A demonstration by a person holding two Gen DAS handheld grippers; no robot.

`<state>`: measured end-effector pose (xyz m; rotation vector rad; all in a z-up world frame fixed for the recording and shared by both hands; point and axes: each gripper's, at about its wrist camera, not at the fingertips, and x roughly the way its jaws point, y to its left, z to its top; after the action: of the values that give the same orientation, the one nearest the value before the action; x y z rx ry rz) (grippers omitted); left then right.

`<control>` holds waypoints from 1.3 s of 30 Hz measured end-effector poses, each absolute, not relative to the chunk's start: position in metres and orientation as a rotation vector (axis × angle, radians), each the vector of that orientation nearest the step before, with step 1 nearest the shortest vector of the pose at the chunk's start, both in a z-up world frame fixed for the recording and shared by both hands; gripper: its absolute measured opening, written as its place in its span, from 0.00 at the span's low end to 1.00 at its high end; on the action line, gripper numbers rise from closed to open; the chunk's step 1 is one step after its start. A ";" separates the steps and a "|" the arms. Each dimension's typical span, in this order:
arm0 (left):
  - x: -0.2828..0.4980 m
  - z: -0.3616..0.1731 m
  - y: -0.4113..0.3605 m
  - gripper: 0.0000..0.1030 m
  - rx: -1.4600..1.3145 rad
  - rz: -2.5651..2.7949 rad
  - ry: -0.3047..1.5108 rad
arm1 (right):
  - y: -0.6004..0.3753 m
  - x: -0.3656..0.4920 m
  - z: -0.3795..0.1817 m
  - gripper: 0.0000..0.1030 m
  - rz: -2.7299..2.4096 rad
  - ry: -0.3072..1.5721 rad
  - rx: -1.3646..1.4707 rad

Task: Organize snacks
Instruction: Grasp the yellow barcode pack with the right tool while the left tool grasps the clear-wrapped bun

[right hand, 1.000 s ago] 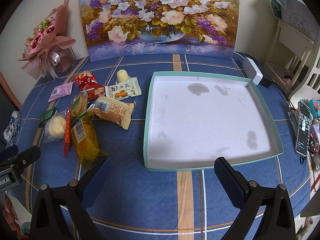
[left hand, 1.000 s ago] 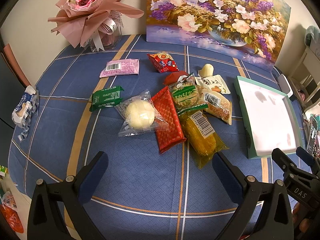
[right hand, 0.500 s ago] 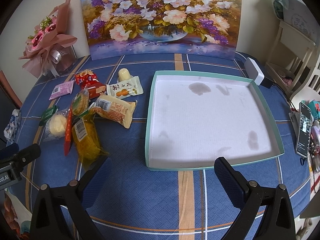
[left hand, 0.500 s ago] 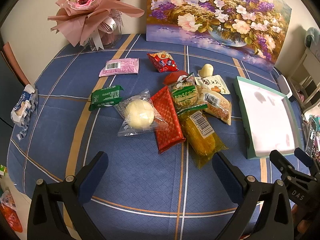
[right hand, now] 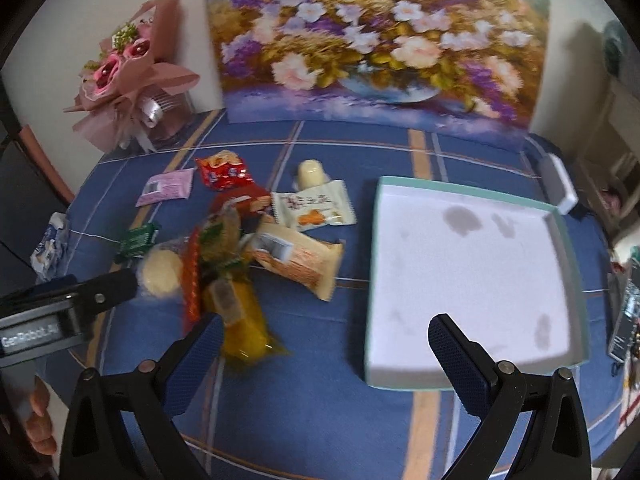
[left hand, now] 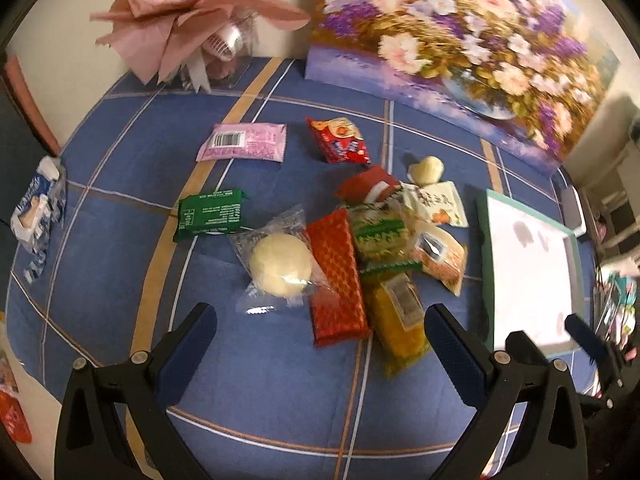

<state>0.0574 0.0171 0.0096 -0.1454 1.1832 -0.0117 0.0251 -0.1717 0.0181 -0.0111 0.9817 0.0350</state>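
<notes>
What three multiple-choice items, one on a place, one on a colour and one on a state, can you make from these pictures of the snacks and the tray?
1. Where does the pink packet lie?
A. in the tray
B. on the blue tablecloth, apart from the pile
C. between the jaws of a gripper

2. What colour is the rim of the tray?
A. light green
B. red
C. black

3. How is the tray now?
A. full of snacks
B. covered by a lid
C. holding no snacks

Answers:
1 B: the packet lies alone on the tablecloth, toward the bouquet.
2 A: its raised edge is light green around a white floor.
3 C: only grey stains show on its white floor; the left gripper and right gripper stand open and hold nothing.
</notes>
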 end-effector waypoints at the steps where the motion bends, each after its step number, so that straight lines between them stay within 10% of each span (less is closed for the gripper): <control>1: 0.061 0.007 0.021 1.00 -0.149 -0.003 1.192 | -0.169 0.029 0.016 1.00 0.042 0.992 -0.004; 23: 0.122 -0.081 0.037 0.79 -0.151 0.060 1.383 | -0.105 0.068 -0.082 0.96 0.076 1.194 -0.184; 29: 0.122 -0.082 0.038 0.63 -0.182 0.057 1.378 | -0.097 0.061 -0.085 0.80 0.078 1.179 -0.239; 34: 0.113 -0.080 0.037 0.54 -0.181 0.085 1.366 | -0.091 0.062 -0.079 0.45 0.128 1.180 -0.202; 39: 0.100 -0.064 0.037 0.52 -0.189 0.092 1.365 | -0.094 0.065 -0.075 0.41 0.146 1.197 -0.158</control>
<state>0.0999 0.0370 -0.0642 -0.1887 1.3653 0.0922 0.0650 -0.0939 -0.0747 -0.1583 1.1975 0.1460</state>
